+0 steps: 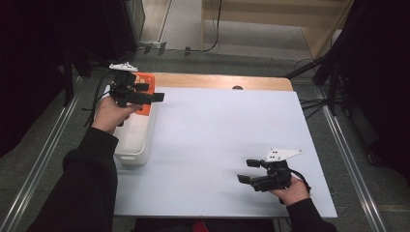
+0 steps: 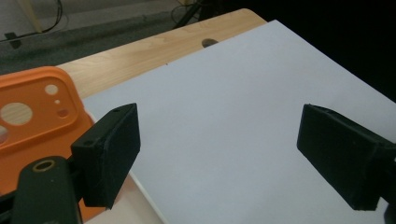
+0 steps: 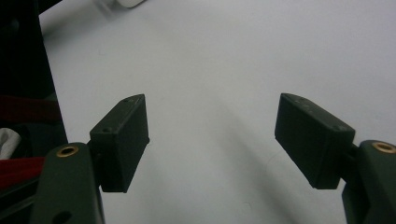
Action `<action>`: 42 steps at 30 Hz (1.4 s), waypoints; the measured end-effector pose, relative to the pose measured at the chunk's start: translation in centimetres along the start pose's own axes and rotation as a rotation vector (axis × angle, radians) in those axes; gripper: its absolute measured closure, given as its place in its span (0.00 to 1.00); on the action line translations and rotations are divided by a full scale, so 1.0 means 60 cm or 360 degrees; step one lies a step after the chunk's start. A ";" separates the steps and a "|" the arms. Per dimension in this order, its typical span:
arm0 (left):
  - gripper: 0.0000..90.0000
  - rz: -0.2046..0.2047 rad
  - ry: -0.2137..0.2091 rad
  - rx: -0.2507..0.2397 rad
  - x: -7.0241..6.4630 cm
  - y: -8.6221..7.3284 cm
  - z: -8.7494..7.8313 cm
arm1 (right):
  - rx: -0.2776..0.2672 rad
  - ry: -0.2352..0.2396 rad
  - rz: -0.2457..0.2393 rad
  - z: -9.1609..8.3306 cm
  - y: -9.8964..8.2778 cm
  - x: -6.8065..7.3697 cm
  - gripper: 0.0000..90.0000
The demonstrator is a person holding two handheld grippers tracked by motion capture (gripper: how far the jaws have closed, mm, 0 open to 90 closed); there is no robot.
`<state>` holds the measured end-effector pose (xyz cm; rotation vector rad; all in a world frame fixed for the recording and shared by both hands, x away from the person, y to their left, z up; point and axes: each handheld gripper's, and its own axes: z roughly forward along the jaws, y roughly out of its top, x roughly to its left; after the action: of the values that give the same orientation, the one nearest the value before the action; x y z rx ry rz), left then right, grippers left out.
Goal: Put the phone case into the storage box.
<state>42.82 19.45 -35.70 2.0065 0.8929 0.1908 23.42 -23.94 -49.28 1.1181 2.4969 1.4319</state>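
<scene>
Orange plastic (image 1: pixel 147 82), a flat piece with round holes, lies at the upper left of the high view, in the far end of a white tray (image 1: pixel 138 140). Over it hangs the left gripper (image 1: pixel 152 94), jaws spread wide and empty. At the lower right, the right gripper (image 1: pixel 247 171) sits above the white sheet (image 1: pixel 217 135), equally wide and empty.
</scene>
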 end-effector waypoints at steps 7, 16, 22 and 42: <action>0.15 0.0046 -0.0025 0.0013 -0.013 -0.008 0.000 | 0.0001 -0.0001 0.0002 0.000 0.000 0.000 0.28; 0.15 0.0088 -0.0047 0.0018 -0.028 -0.023 -0.003 | 0.0000 0.0001 0.0001 0.001 0.001 0.001 0.28; 0.15 0.0107 -0.0073 0.0027 -0.039 -0.035 0.001 | 0.0003 0.0000 0.0004 0.001 0.001 0.000 0.28; 0.15 0.0127 -0.0123 0.0033 -0.074 -0.076 0.005 | 0.0004 -0.0002 0.0001 0.001 0.000 0.000 0.28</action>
<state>37.37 17.80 -38.58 2.0563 0.7697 0.1482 23.43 -23.88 -49.29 1.1196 2.4986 1.4282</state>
